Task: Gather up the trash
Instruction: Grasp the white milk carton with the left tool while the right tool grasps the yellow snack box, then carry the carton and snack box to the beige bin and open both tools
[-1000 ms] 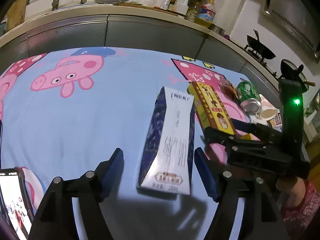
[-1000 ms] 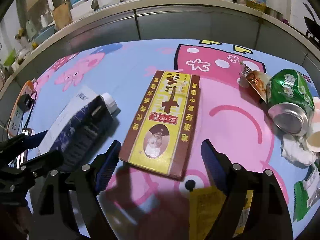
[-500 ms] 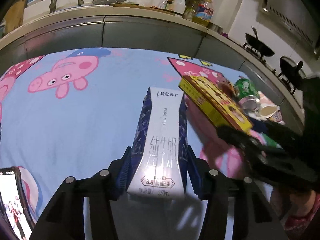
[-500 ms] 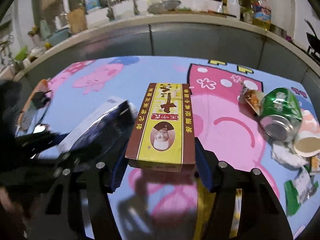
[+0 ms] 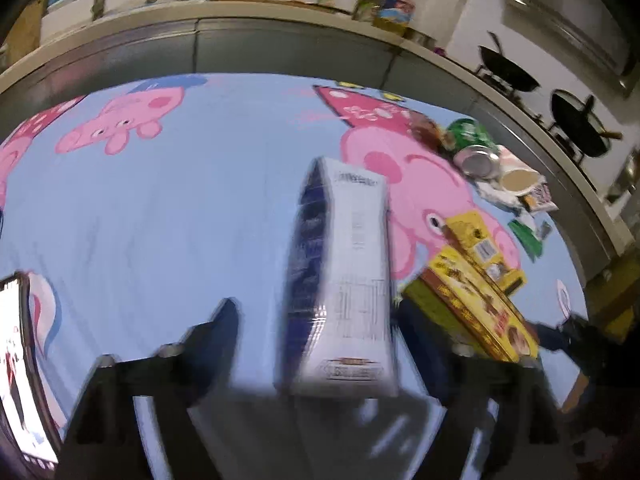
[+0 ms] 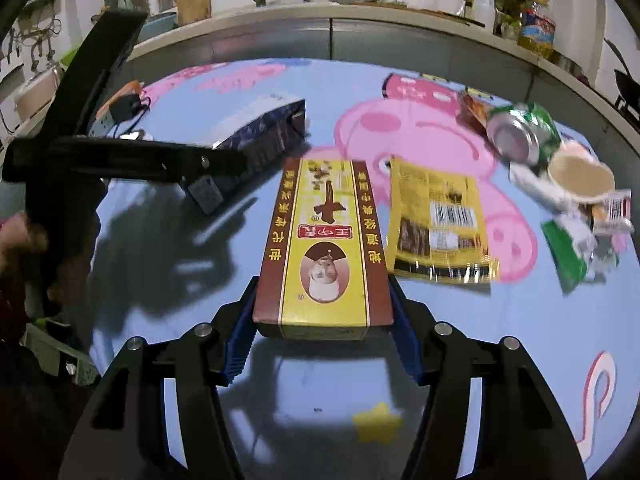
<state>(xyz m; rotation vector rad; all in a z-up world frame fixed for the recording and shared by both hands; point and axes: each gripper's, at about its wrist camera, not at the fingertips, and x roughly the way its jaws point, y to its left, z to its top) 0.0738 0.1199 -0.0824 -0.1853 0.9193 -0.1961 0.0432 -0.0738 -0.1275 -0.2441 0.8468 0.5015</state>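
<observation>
Half a second ago our left gripper [image 5: 320, 344] clamped the milk carton [image 5: 344, 280]; now its jaws stand apart, the blurred carton seemingly loose between them. Our right gripper [image 6: 322, 320] stays shut on the yellow box [image 6: 324, 248], lifted off the tablecloth [image 6: 460, 340], a wrapper [image 6: 440, 220] beyond its right jaw.

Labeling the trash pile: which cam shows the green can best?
Right wrist. The green can is sharp there, on its side, its silver end toward the camera, beside a paper cup. In the left wrist view the same can is smaller, motion-blurred and far off past the milk carton.
</observation>
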